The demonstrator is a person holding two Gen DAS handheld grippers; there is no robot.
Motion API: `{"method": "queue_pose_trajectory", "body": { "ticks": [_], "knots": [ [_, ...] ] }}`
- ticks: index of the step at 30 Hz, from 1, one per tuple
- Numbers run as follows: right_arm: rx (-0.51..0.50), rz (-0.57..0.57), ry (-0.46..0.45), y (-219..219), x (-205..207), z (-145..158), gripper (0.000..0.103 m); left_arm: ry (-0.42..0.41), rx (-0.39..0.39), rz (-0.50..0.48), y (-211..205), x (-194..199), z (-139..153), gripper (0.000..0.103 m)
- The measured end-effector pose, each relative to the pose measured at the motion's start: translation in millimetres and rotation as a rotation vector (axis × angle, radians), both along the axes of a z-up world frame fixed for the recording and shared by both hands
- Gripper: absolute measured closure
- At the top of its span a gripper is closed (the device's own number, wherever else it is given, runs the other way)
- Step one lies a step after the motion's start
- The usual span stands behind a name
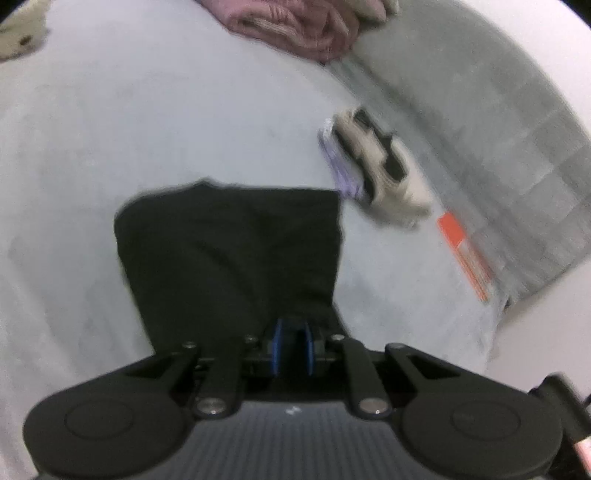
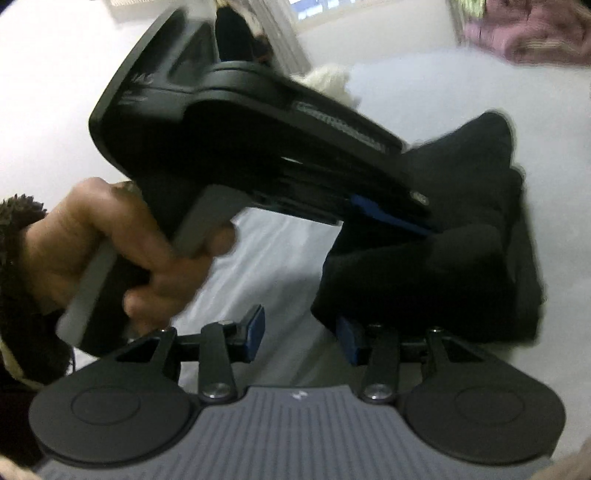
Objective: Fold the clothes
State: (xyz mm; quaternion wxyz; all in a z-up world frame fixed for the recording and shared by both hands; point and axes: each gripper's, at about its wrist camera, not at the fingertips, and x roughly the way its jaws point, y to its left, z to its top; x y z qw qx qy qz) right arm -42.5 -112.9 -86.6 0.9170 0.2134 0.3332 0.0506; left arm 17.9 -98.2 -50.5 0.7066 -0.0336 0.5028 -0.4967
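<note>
The left gripper (image 1: pixel 293 347) pinches the black garment (image 1: pixel 229 251) on the bed (image 1: pixel 184 129); the right gripper (image 2: pixel 301 332) is spread. Keep edges aligned.

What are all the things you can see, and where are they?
black garment: one, black, on the white surface, near edge pinched by the left claw
white surface: one, white, under everything
pink clothes: one heap, pink, far side
cream and black bundle: one, right of the black garment
grey cloth: one, grey, far right
orange label: one, orange, at the grey cloth's edge
left claw: shut on the black garment
right claw: open, beside the garment
hand: one, gripping the left claw's handle
</note>
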Motion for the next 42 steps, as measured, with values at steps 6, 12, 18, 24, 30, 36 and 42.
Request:
{"method": "queue_pose_trajectory", "body": {
  "ticks": [6,12,18,24,30,36,42],
  "knots": [
    [0.007,0.025,0.023,-17.8,-12.1,16.5,0.055,0.041,-0.108,0.049,24.3,6.4,8.9,0.091],
    [0.15,-0.07,0.033,-67.1,-36.3,30.8,0.055,0.025,-0.199,0.131,58.0,2.7,17.7,0.09],
    [0.365,-0.204,0.05,-95.4,-46.2,11.8,0.055,0.053,-0.229,0.145,65.3,-9.7,-0.9,0.09],
    [0.53,-0.316,0.024,-110.6,-46.6,12.1,0.055,0.043,-0.243,0.115,59.3,-15.3,-4.7,0.09],
    [0.519,-0.355,0.039,-119.0,-37.5,19.6,0.087,0.029,-0.262,0.088,56.6,-21.1,-6.1,0.09],
    [0.355,-0.326,0.046,-120.6,-43.5,37.3,0.089,0.029,-0.291,0.089,56.9,-20.7,-4.3,0.09],
    [0.222,-0.326,0.122,-116.2,-39.7,28.8,0.085,0.02,-0.298,0.088,54.7,-19.7,-1.9,0.09]
  ]
}}
